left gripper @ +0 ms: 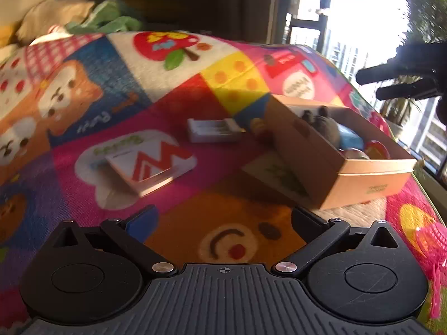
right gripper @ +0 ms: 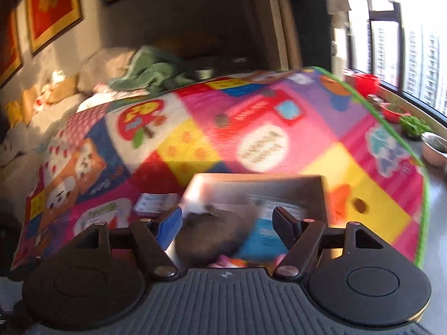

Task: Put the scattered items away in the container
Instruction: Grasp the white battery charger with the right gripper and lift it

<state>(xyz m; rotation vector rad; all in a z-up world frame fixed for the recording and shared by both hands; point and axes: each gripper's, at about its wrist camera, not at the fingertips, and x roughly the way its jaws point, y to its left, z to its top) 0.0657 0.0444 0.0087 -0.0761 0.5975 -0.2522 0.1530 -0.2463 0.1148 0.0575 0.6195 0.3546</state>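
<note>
An open cardboard box (left gripper: 307,167) sits on a colourful patchwork blanket (left gripper: 223,89) right of centre. It holds a grey plush toy (left gripper: 321,122), a blue item and a red round item. Left of the box lie a white battery charger (left gripper: 212,129) and a white packet with a red zigzag (left gripper: 151,167). My left gripper (left gripper: 223,220) hangs open over the blanket, nothing between its fingers. My right gripper (right gripper: 227,223) is open above the box (right gripper: 324,192). The blurred grey plush (right gripper: 212,234) lies beneath its fingers on a blue leaflet (right gripper: 273,223). The charger (right gripper: 153,203) shows to its left.
Pillows (right gripper: 106,67) and a green cloth (right gripper: 156,69) lie at the blanket's far end. A window sill on the right carries red bowls (right gripper: 366,81), a plant (right gripper: 413,125) and a white bowl (right gripper: 434,148). The blanket's green edge (right gripper: 424,195) runs along that side.
</note>
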